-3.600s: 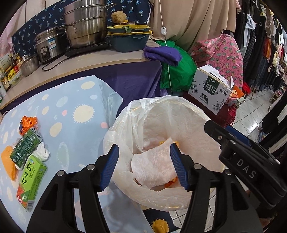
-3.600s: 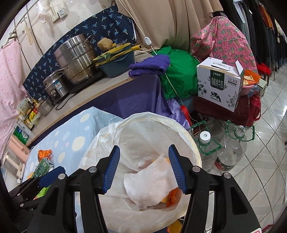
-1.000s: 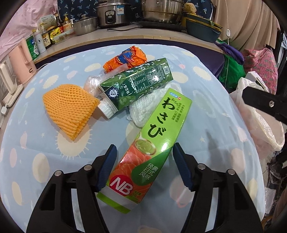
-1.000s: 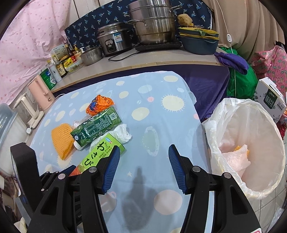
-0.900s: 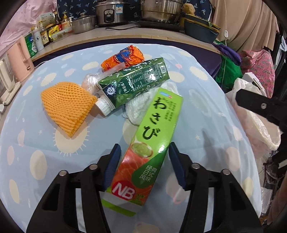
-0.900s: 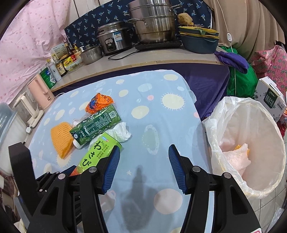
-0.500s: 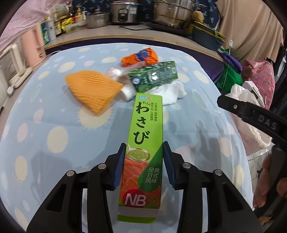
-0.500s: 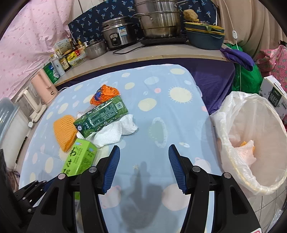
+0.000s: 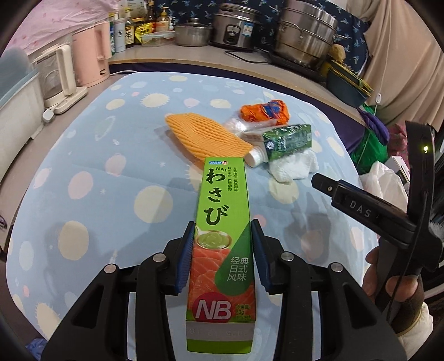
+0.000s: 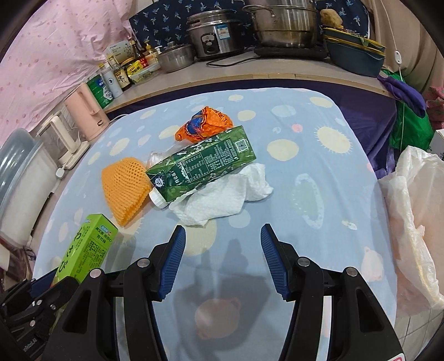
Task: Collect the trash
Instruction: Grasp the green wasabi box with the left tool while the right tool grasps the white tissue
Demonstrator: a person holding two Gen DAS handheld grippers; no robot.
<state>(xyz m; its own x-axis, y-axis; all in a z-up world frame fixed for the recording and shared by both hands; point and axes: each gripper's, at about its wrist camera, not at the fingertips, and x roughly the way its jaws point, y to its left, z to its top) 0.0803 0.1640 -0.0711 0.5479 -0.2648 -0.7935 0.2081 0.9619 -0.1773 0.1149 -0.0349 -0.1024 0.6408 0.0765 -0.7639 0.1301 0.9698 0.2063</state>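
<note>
My left gripper [image 9: 222,230] is shut on a long green wasabi box [image 9: 222,222], held lifted above the blue spotted table cover [image 9: 97,180]; the same box [image 10: 88,250] shows at the lower left of the right wrist view. On the cover lie an orange foam net [image 10: 125,186], a dark green drink carton [image 10: 202,166], a crumpled white paper towel [image 10: 222,200] under the carton and an orange wrapper [image 10: 205,123]. My right gripper [image 10: 220,236] hangs open just in front of the towel, with nothing between its fingers. The white bag-lined bin [image 10: 416,222] stands off the table's right edge.
A counter behind the table carries steel pots [image 10: 280,25], a rice cooker [image 10: 213,33], bottles [image 10: 119,77] and a pink kettle [image 10: 86,113]. A blue basin [image 10: 355,52] and a purple cloth [image 10: 405,91] sit at the right. A hand [image 9: 388,277] holds the right gripper's body.
My left gripper closed on the wasabi box and lifted it off the cover, drawing back from the pile. My right gripper swung left from the bin toward the paper towel and sank a little.
</note>
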